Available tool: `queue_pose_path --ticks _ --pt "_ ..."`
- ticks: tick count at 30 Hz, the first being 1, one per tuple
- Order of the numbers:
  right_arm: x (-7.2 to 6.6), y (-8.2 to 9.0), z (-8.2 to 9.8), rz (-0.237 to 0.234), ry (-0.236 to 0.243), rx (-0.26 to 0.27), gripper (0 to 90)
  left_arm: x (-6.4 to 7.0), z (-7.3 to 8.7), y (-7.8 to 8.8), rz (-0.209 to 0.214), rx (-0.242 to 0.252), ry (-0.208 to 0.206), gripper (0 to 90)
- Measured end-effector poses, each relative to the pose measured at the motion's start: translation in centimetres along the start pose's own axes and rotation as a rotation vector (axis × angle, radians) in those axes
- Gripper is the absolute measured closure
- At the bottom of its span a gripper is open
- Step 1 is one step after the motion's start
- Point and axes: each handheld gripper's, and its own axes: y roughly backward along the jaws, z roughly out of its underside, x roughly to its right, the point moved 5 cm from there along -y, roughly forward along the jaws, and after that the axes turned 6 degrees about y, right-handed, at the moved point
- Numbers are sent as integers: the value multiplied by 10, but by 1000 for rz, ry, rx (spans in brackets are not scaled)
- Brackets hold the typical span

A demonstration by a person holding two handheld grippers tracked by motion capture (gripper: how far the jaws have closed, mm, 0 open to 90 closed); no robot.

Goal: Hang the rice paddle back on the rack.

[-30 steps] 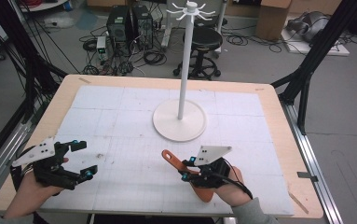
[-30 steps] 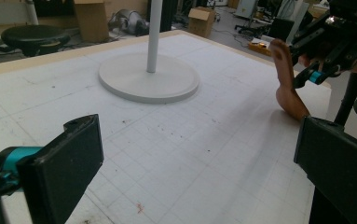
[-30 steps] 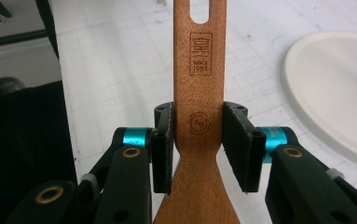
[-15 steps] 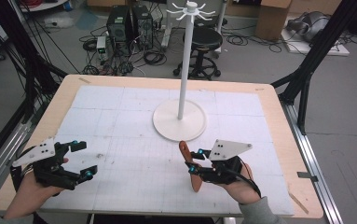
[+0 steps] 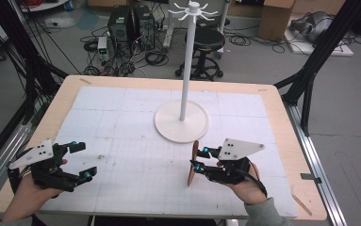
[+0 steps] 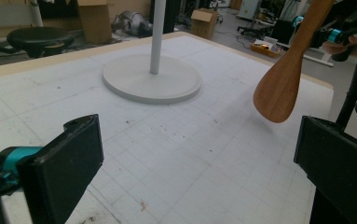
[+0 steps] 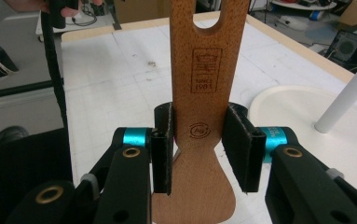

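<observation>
Since the earlier frames, our right gripper (image 5: 198, 157) has turned the spatula (image 5: 192, 165) from lying flat and pointing left to standing nearly upright; our left gripper (image 5: 78, 160) has kept its place.

High view: we hold the right gripper near the front edge of the table (image 5: 282, 113), right of centre, just in front of the stand (image 5: 182, 121). Its jaws clamp the spatula by the handle. The spatula hangs with the blade end down, close to the white mat (image 5: 121, 117); we cannot tell whether it touches. We hold the left gripper at the front left corner, jaws spread wide with nothing between them, well apart from the spatula.

Left gripper view: we see both black jaws at the bottom corners, far apart, with bare mat between them. The spatula blade (image 6: 281, 86) hangs at the upper right, tilted, above the mat. The right gripper (image 6: 341, 32) grips it higher up. The stand base (image 6: 152, 84) sits beyond, with its pole rising out of frame.

Right gripper view: we see the jaws closed on the spatula (image 7: 204, 93) at the narrow neck, one pad against each edge. The handle, with its slot and stamped marks, runs up and away from the camera; the blade widens below the pads. The stand base (image 7: 297, 116) lies at the right.
</observation>
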Motion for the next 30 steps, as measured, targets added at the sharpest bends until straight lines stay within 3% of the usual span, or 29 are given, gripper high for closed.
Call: queue_pose_path --ticks 5,17,27,30 --pt "2 2 -1 -16 0 21 642 3 -3 1 22 23 7 18" --pt "16 24 -12 -28 -31 141 642 5 -2 1 14 13 0 18" --pt "31 45 -13 -55 -62 201 642 4 2 1 8 6 8 18" --pt "34 50 -12 -68 -48 221 642 3 1 3 9 14 10 18"
